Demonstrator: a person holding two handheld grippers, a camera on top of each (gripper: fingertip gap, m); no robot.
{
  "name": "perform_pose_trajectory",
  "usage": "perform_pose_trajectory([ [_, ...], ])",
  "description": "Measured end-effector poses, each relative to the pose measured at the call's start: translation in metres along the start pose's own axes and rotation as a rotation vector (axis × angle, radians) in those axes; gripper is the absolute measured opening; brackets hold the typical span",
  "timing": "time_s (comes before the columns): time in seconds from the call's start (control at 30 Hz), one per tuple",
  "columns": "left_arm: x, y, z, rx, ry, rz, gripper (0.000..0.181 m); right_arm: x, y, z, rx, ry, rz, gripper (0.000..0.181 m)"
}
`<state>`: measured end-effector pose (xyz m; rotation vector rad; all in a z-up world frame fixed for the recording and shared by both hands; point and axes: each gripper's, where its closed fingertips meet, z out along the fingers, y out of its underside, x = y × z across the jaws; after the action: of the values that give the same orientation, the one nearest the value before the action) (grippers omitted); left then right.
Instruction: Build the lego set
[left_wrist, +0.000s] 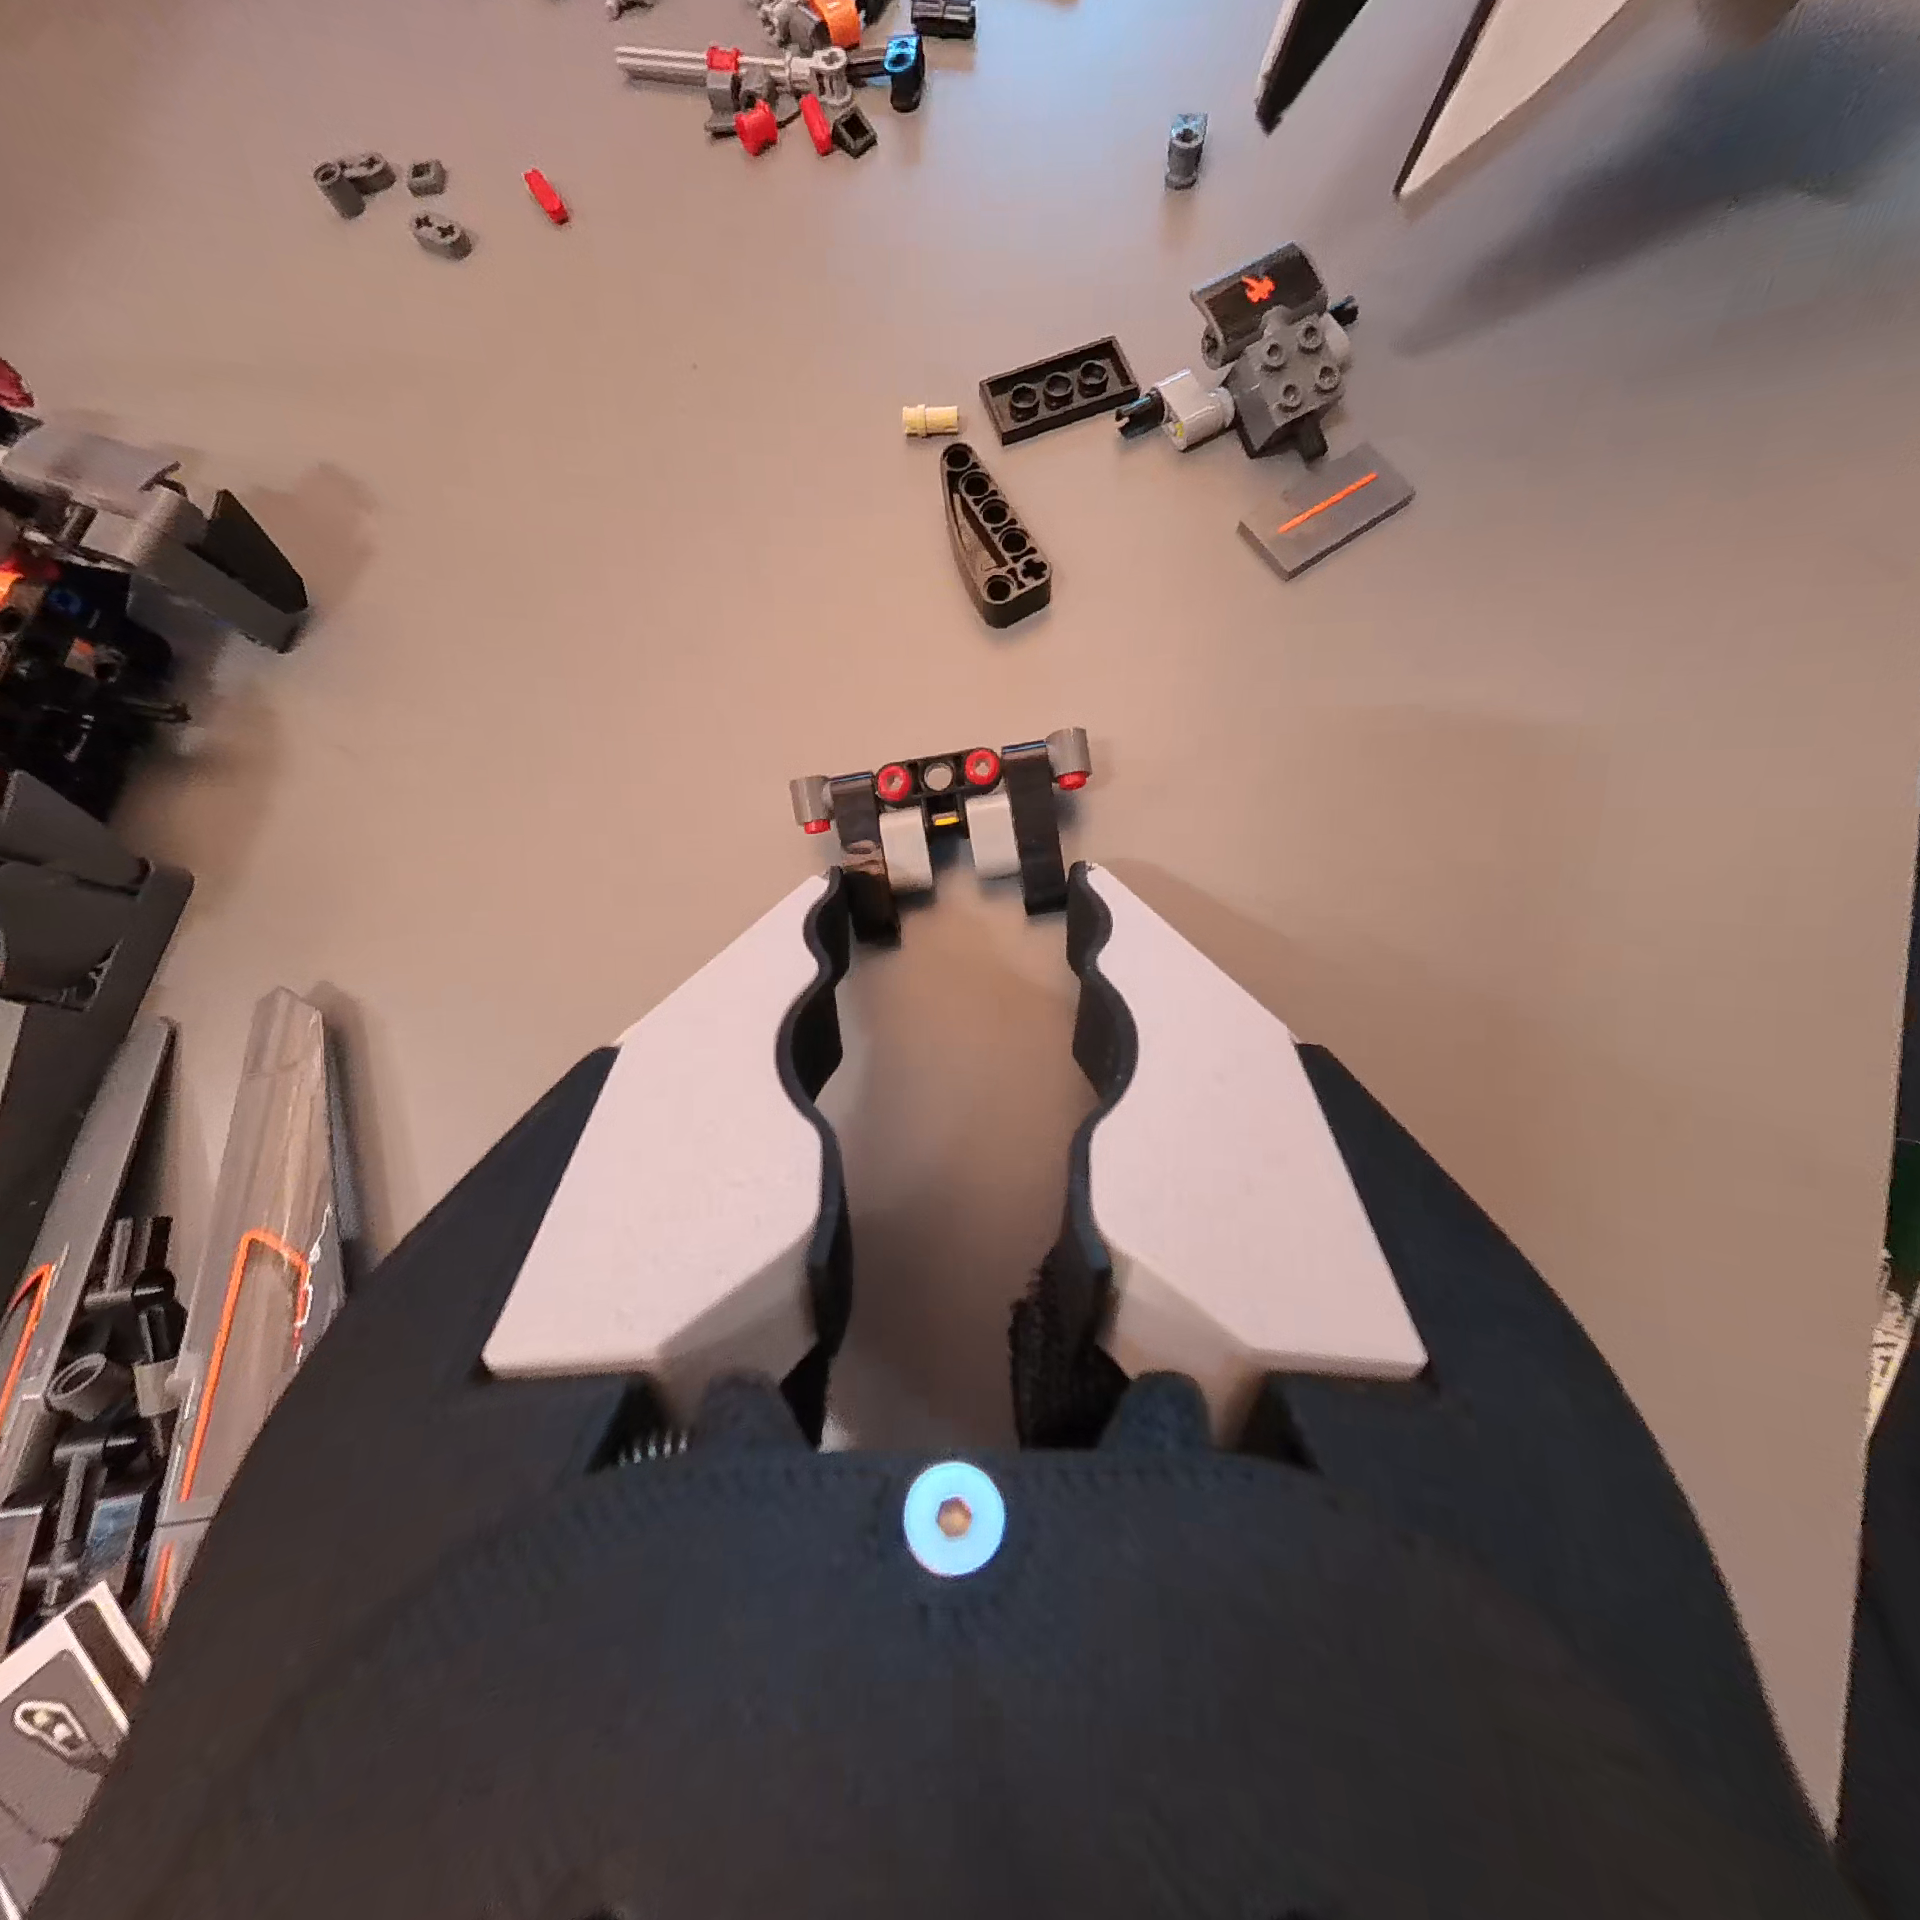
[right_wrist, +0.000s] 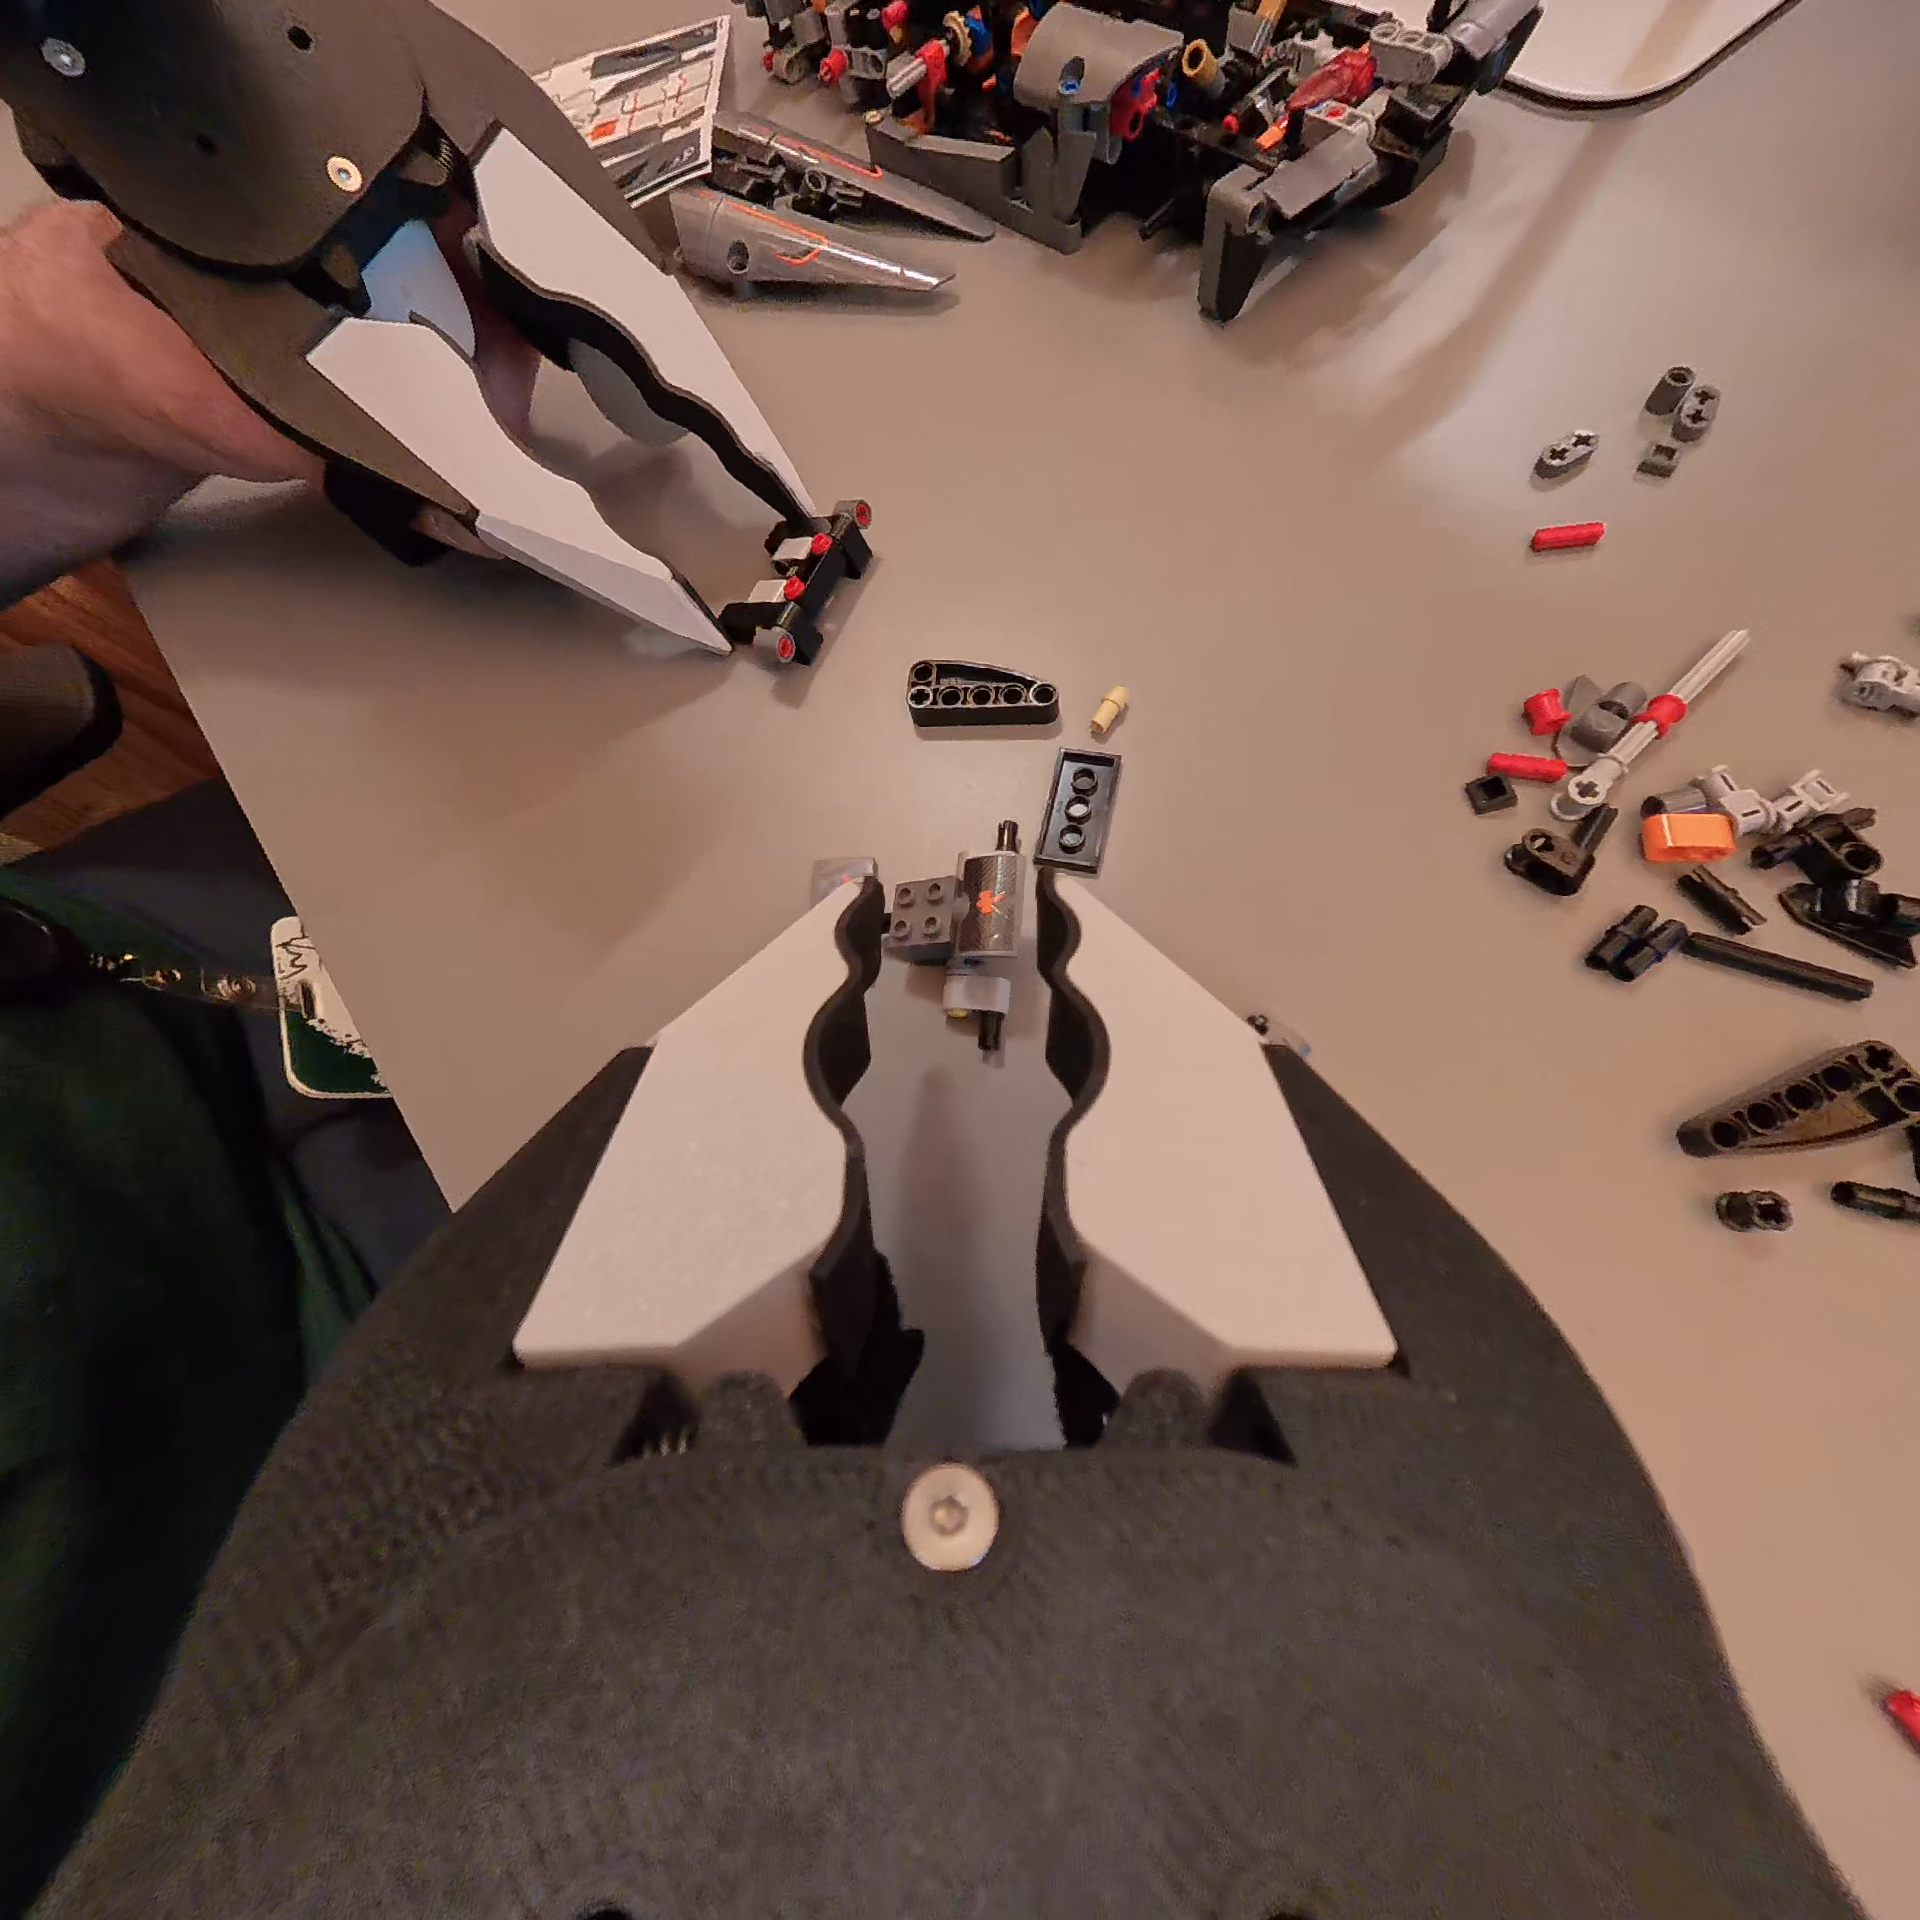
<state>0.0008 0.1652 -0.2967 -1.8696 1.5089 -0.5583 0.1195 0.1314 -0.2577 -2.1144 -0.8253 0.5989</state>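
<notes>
Smooth grey table (right_wrist: 1195, 499), wooden floor (right_wrist: 114, 675) beyond its edge, soft light

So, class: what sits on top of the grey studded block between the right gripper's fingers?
Nothing sits on the grey studded block: four bare studs. A dark cylinder adjoins its side. Its underside is hidden.

table (right_wrist: 1299, 540): grey | loose lego pieces (right_wrist: 1704, 821) scattered | half-built model (right_wrist: 1143, 114) | sticker sheet (right_wrist: 644, 104)

Two wrist cameras, close above table (left_wrist: 623, 436) (facing down), sharing loose pieces
</notes>
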Motion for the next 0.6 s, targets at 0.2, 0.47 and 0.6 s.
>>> perform_pose_trajectory([
  [0.2, 0.000, 0.000, 0.001, -0.006, 0.039, -0.017, 0.040, 0.017, -0.003, -0.009, 0.009, 0.064, -0.003, 0.030],
  [0.47, 0.000, -0.002, 0.004, -0.006, 0.066, -0.008, 0.046, 0.069, -0.003, -0.046, 0.040, 0.215, 0.049, 0.032],
  [0.6, -0.002, -0.005, 0.008, -0.006, 0.074, -0.001, 0.047, 0.099, 0.006, -0.051, -0.016, 0.300, 0.067, 0.032],
])
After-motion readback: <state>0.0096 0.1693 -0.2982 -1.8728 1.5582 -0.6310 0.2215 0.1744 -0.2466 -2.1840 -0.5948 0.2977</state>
